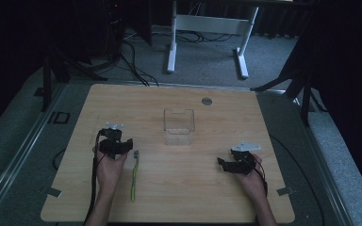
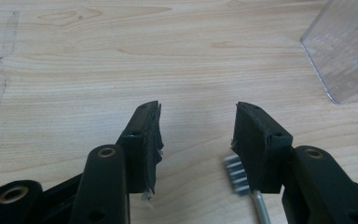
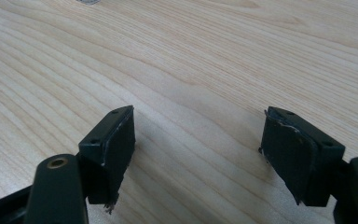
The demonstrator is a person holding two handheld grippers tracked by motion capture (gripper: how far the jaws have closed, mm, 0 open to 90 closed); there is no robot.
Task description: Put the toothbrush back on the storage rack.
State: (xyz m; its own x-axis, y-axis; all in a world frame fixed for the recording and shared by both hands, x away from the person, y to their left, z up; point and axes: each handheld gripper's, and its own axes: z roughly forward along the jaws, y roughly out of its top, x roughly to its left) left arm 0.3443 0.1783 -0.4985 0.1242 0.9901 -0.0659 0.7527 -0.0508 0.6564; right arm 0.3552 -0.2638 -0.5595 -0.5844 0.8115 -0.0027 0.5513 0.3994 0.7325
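wooden table (image 1: 179, 188) is shared by a green toothbrush (image 1: 134, 176), lying just at 4 o'clock of the left gripper (image 1: 121, 147), and a clear box (image 1: 179, 126) at 12 o'clock. both left and right gripper (image 1: 222, 164) are held spread, nothing grasped. the reach seems under way; next, the jaws would need to be lowered astride the handle and closed.

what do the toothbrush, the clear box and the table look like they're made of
The slim yellow-green toothbrush looks like moulded plastic, with pale bristles at its head. The small clear open-topped box seems to be hard transparent plastic: the table shows through its walls and one side is finely ribbed. The light wooden tabletop shows printed-looking grain and a matte finish, so laminate or veneer; I can't tell which.
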